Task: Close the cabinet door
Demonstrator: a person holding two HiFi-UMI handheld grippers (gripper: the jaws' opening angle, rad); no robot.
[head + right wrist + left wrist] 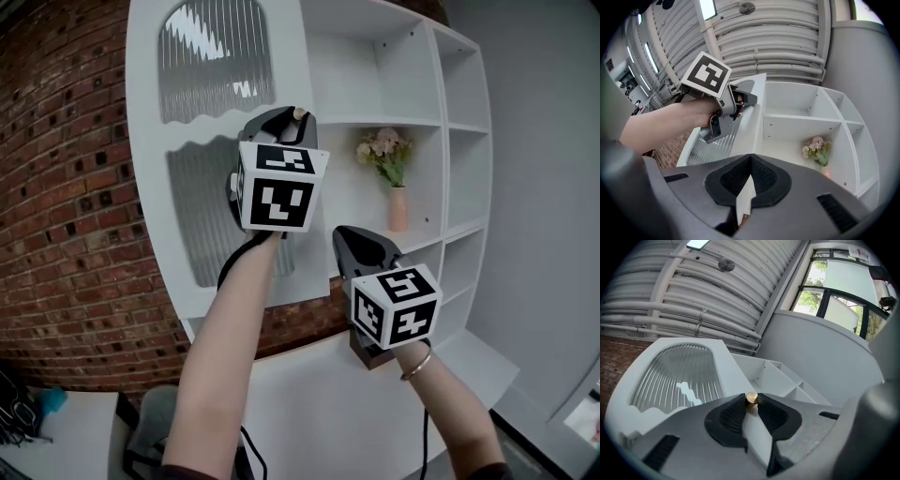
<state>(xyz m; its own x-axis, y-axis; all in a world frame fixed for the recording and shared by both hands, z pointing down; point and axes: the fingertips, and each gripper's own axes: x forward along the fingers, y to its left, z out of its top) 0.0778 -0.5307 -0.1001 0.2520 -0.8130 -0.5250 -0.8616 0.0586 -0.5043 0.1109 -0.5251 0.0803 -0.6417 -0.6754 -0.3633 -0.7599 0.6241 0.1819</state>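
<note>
At the door's edge: knob gripped, swing not finished

Nearest the camera, the right gripper point(750, 158) has its jaws together on nothing and sits lower than its partner, idle as far as I can judge; just above it the left gripper point(751, 405) is clamped on the small brass knob point(751, 398) of the cabinet door point(150, 122) (white frame, ribbed glass panes); that door stands swung well out from the white shelves point(375, 122) behind, where a vase of flowers point(397, 202) is in plain sight; so the hold looks made, and what is left is swinging the door across until it lies flush.
</note>
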